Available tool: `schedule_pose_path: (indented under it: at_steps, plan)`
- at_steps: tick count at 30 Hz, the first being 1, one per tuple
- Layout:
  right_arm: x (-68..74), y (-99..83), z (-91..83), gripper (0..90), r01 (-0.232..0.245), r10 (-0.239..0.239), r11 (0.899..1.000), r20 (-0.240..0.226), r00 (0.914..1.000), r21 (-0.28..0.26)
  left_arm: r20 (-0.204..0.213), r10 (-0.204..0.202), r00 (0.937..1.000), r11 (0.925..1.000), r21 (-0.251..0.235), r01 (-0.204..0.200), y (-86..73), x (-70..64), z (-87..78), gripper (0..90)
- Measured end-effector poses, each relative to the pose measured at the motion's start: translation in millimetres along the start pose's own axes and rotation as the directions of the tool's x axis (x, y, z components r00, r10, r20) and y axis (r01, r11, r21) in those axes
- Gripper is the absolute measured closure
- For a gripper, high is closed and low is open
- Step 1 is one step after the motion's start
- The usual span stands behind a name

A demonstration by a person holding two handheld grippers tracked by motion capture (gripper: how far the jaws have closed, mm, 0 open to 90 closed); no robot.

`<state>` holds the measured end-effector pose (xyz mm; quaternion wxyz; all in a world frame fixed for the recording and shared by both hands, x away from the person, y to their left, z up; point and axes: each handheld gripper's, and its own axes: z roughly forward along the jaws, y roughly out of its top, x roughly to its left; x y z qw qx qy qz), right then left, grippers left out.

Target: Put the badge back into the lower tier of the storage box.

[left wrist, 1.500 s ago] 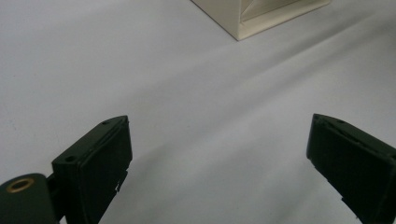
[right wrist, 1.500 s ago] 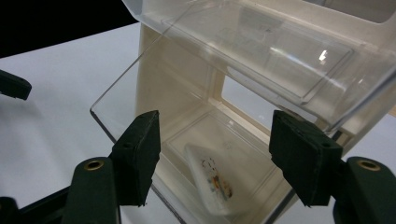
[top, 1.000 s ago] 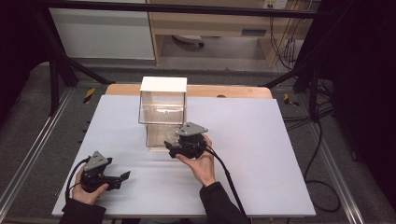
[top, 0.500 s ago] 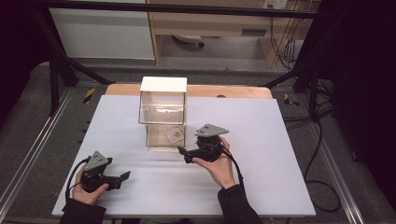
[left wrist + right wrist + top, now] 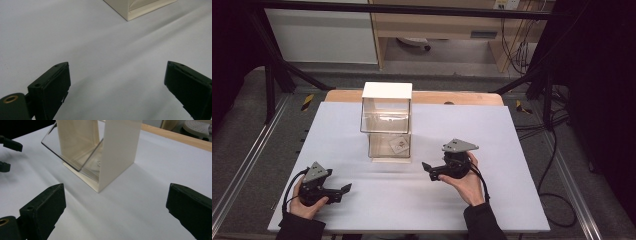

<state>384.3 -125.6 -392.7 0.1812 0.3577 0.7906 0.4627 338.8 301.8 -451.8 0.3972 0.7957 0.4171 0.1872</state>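
Observation:
A small cream box [image 5: 387,91] with a clear front stands at the table's middle. In the right gripper view its clear front panel [image 5: 72,147] hangs tilted outward from the cream side wall [image 5: 120,150]. A small pale square piece [image 5: 399,145] lies inside, low down. My right gripper [image 5: 428,170] is held right of the box and nearer, open, with nothing between its jaws [image 5: 116,187]. My left gripper [image 5: 343,191] rests near the front left edge, open and empty [image 5: 116,66], pointing toward the box's base corner [image 5: 140,10].
The white table top [image 5: 522,150] has a wooden strip [image 5: 462,97] along its far edge. Metal rails [image 5: 242,170] run along both sides. Cables [image 5: 552,165] hang off the right. My left gripper's jaws [image 5: 7,152] show at the left edge of the right gripper view.
My right gripper has drawn back from the box's lower front, moving right and toward the person. The left gripper has stayed put.

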Motion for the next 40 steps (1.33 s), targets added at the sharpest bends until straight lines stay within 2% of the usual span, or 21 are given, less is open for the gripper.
schedule_pose_path:
  at_steps: [8,18,23,34,40]
  plan:
    - [-20.4,-25.8,-21.8,0.9,-0.026,0.025,0.999,0.030,0.9992,0.026,0.002,-0.003,1.0000,1.0000,0.000,0.003,0.0,-0.5,0.8,5.9]
    - [-48.0,-67.9,-48.3,0.5,-0.071,0.066,0.995,0.069,0.9955,0.071,0.004,0.002,1.0000,1.0000,0.010,-0.002,0.1,-0.9,1.2,5.8]
    - [-59.2,-85.4,-60.4,0.5,-0.073,0.067,0.994,0.064,0.9957,0.087,0.007,0.002,1.0000,0.9999,0.012,-0.002,0.1,-1.2,1.7,5.6]
    - [-72.5,-112.7,-75.2,0.5,-0.094,0.089,0.991,0.065,0.9940,0.093,0.011,0.011,0.9999,0.9996,0.025,-0.011,0.2,-2.2,2.9,5.3]
    - [-76.1,-117.7,-80.9,0.5,-0.094,0.087,0.991,0.071,0.9937,0.094,0.014,0.020,0.9997,0.9992,0.035,-0.021,0.4,-3.4,4.3,5.1]
